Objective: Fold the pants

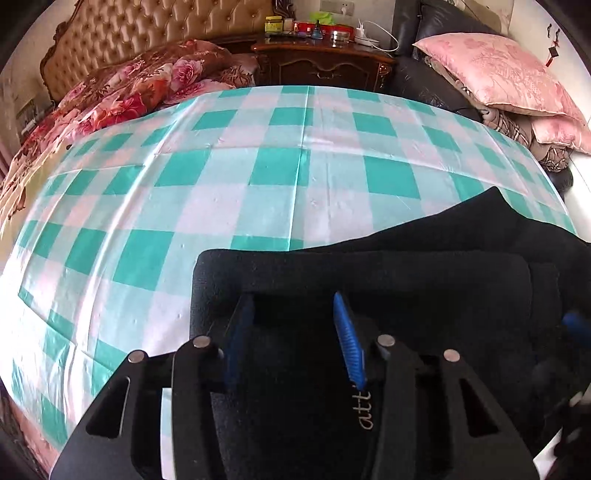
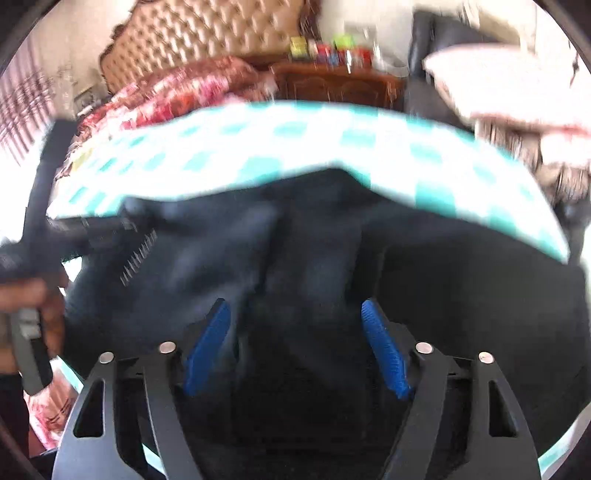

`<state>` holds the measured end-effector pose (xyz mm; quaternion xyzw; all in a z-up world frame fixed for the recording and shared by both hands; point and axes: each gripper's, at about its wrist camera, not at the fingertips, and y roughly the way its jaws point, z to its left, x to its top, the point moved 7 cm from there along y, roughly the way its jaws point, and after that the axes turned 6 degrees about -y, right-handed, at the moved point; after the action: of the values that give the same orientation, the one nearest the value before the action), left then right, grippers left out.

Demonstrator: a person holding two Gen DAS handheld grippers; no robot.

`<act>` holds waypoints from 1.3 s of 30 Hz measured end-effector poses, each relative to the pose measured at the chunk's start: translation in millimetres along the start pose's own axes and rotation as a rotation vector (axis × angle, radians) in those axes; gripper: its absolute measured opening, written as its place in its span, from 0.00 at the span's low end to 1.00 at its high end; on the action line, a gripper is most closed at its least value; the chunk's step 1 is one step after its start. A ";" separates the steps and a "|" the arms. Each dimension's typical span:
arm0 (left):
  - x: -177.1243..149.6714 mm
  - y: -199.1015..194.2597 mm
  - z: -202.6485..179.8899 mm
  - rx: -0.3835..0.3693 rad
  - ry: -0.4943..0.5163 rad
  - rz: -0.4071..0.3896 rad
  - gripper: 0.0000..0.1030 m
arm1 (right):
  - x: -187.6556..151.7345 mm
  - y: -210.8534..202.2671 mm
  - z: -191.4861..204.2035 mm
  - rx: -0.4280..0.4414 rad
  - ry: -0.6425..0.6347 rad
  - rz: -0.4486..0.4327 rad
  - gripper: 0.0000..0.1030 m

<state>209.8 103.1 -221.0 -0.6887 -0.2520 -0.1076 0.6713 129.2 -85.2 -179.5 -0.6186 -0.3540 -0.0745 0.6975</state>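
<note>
While black pants (image 1: 369, 266) are lying on checked cloth (image 1: 184, 184) | left gripper (image 1: 295, 317) is gaping over them | right gripper (image 2: 295, 314) is gaping too.

Bedroom: headboard (image 1: 155, 33), nightstand (image 1: 321, 62), pillow (image 1: 495, 70).

One pair of black pants (image 1: 388, 266), one checked cloth (image 1: 221, 177), two grippers (image 1: 295, 325) (image 2: 295, 328), two pink pillows (image 1: 498, 74), one nightstand (image 1: 321, 62), one floral quilt (image 1: 129, 92).
</note>
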 end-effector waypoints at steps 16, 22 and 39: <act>-12.9 -31.1 3.6 0.037 -0.019 -0.050 0.31 | 26.1 55.5 -1.7 0.001 -0.003 0.076 0.23; -54.4 -54.5 16.1 0.060 -0.002 -0.023 0.30 | 26.1 56.2 2.2 -0.042 -0.027 0.069 0.23; -70.1 -39.5 25.6 0.052 -0.009 0.006 0.30 | 16.2 3.0 80.9 0.043 -0.228 0.001 0.43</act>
<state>125.9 112.9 -222.6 -0.6722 -0.2556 -0.0960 0.6882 110.3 -5.0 -173.8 -0.6081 -0.4325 0.0042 0.6657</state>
